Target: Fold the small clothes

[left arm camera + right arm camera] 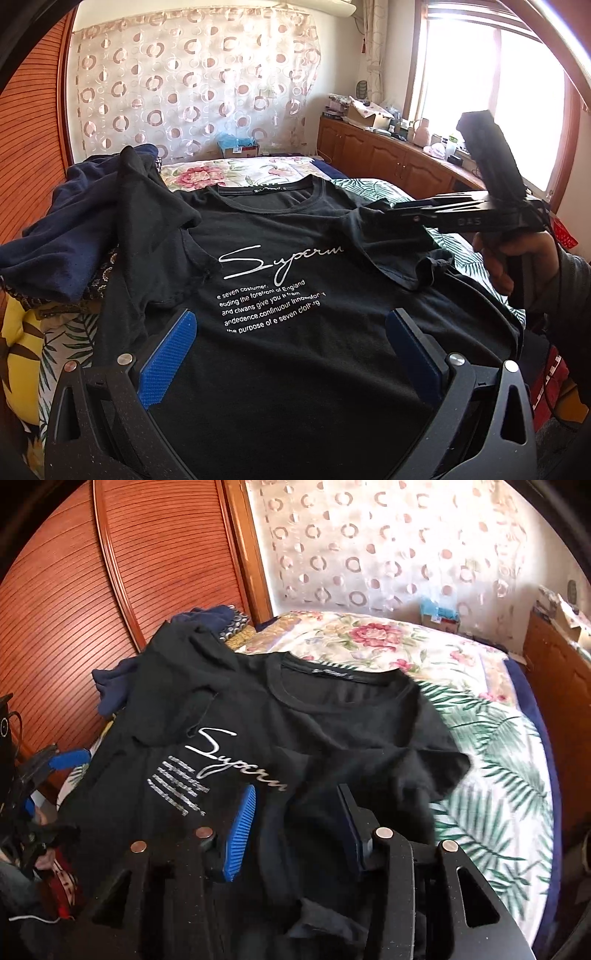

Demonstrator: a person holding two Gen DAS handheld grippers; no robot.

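A black T-shirt (pixel 280 229) with white "Superm" lettering lies front up on the bed, collar at the far end. Both its sleeves lie turned in over the chest: one sleeve (pixel 159 206) at the left, the other sleeve (pixel 399 258) at the right. My left gripper (pixel 291 317) hovers over the shirt's lower front, open, its blue pads wide apart. My right gripper (pixel 395 212), held in a hand, reaches in from the right at the shoulder. In the right wrist view the right gripper (pixel 297 790) is open, with black cloth (pixel 332 720) lying loose between the pads. The left gripper (pixel 48 779) shows at the left edge.
A heap of navy and patterned clothes (pixel 55 229) sits beside the shirt at the left. The floral and leaf-print bedspread (pixel 480 738) stretches right and beyond. A slatted wooden wardrobe door (pixel 147 572) stands at the left, and wooden cabinets (pixel 388 155) run under the window.
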